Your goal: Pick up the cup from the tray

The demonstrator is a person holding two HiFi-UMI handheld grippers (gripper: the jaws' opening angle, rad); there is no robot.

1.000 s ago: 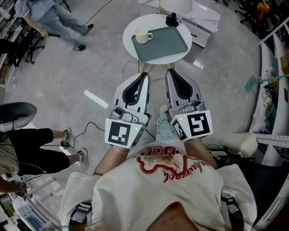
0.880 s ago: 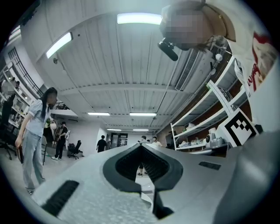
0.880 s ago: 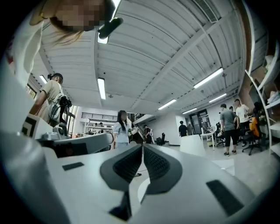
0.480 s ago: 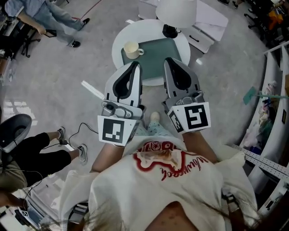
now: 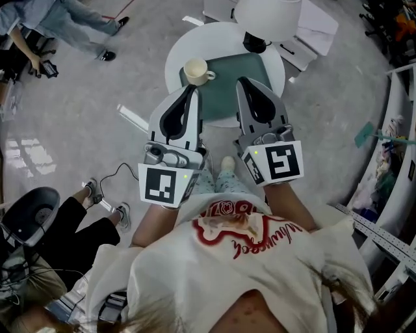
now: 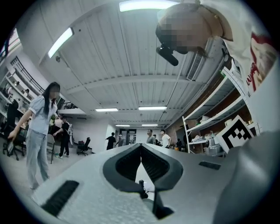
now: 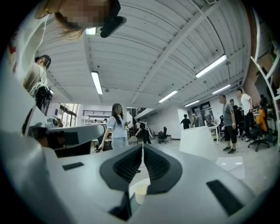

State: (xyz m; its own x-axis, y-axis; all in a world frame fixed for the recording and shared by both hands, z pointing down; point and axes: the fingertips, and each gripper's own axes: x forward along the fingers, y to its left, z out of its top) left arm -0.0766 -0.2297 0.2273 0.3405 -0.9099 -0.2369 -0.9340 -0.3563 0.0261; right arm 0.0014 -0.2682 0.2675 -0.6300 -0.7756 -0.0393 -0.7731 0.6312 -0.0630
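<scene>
Left gripper [image 5: 193, 92] and right gripper [image 5: 242, 83] are both held out side by side, pointing away from the person toward a small round white worktop [image 5: 208, 39]. Each gripper's own view shows its jaws together at the tips with nothing between them, so both are empty.

The cup [image 5: 194, 69], pale and upright, stands at the far left corner of the dark green tray [image 5: 227, 71] on that worktop. Its handle points to the right, toward the tray's middle. From overhead I cannot quite tell whether its base lies wholly on the tray or laps over the corner.

The cup lies straight ahead of the left gripper, just beyond its tips and roughly in line with its long axis. The right gripper points over the tray's middle, with the cup off to its left; the cup shows low in the right gripper view, beneath the jaws. I judge the left gripper the nearer and better placed one. It would need to open its jaws before closing in on the cup.

A white-shaded lamp [image 5: 266, 16] stands at the worktop's far edge, well apart from the cup. Nothing lies between the left gripper and the cup. Other people stand or sit off to the left on the floor, away from the worktop.
</scene>
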